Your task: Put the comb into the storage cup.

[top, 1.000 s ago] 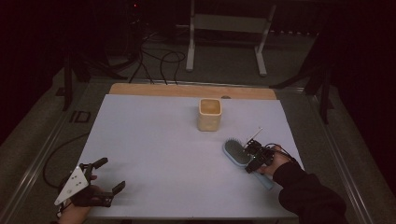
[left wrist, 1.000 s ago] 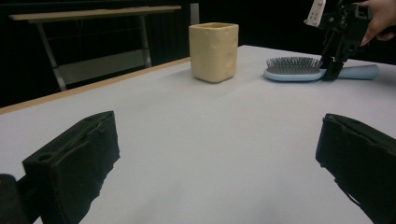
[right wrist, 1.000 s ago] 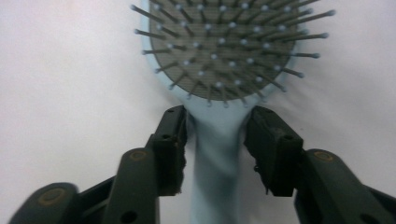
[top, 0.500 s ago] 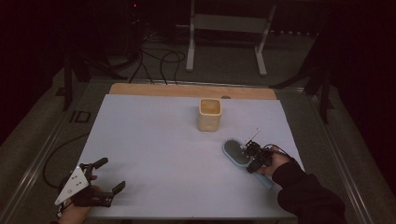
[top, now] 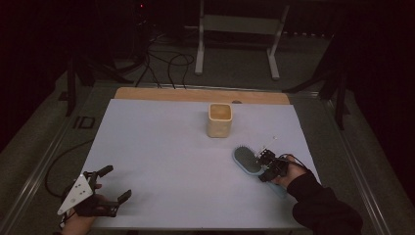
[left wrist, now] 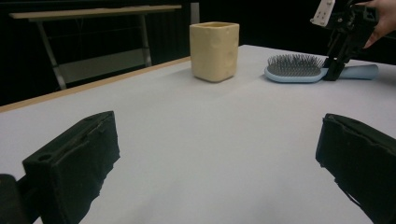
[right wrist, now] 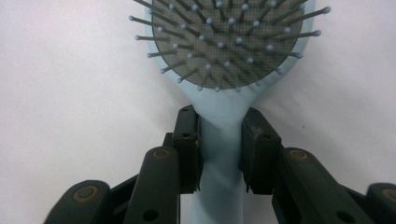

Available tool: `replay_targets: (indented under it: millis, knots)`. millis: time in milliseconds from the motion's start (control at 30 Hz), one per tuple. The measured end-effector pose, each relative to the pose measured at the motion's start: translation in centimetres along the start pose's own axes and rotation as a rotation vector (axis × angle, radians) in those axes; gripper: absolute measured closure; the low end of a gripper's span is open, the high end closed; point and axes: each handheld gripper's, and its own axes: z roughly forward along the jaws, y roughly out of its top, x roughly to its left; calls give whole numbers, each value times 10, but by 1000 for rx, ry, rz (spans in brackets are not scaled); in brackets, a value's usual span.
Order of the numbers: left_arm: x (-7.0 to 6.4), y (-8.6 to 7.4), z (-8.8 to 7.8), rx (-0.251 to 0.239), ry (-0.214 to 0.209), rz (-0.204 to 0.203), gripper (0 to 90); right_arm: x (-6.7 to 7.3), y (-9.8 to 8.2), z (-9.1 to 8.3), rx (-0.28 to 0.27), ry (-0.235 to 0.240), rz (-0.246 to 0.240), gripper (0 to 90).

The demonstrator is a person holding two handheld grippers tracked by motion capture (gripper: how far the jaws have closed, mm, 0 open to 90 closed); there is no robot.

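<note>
A light blue hairbrush lies bristles up on the pale table, right of centre. My right gripper stands over its handle. In the right gripper view the jaws have just been closing, and both pads press the handle's neck just below the bristle head. The left gripper view shows that gripper upright on the brush. My left gripper rests at the near left corner, open, with bare table between its jaws.
A cream, cheese-patterned square cup stands upright at the table's far middle, also in the left gripper view. A wooden strip runs along the far edge. Cables and a metal stand sit on the dark floor beyond.
The right gripper's jaws look slightly narrower around the brush handle. Neither hand nor the brush has shifted.
</note>
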Motion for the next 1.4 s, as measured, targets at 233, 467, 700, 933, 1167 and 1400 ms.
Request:
replay_targets:
  millis: [233, 467, 700, 933, 1167, 1400]
  knots:
    - [0, 0, 0, 0, 1, 1, 0, 1, -3, -4, -79, -14, -3, 710]
    - [0, 0, 0, -1, 2, -1, 0, 4, 0, -15, -162, -7, 2, 710]
    - [0, 0, 0, -5, 1, -3, 0, 7, 5, -29, -313, -18, 23, 711]
    - [0, 0, 0, -4, 1, -2, 0, 12, 10, -37, -421, -34, 23, 710]
    - [0, 0, 0, -2, 0, -2, 0, 17, 16, -45, -518, -46, 27, 711]
    - [0, 0, 0, -3, 0, -2, 0, 22, 24, -54, -603, -65, 22, 711]
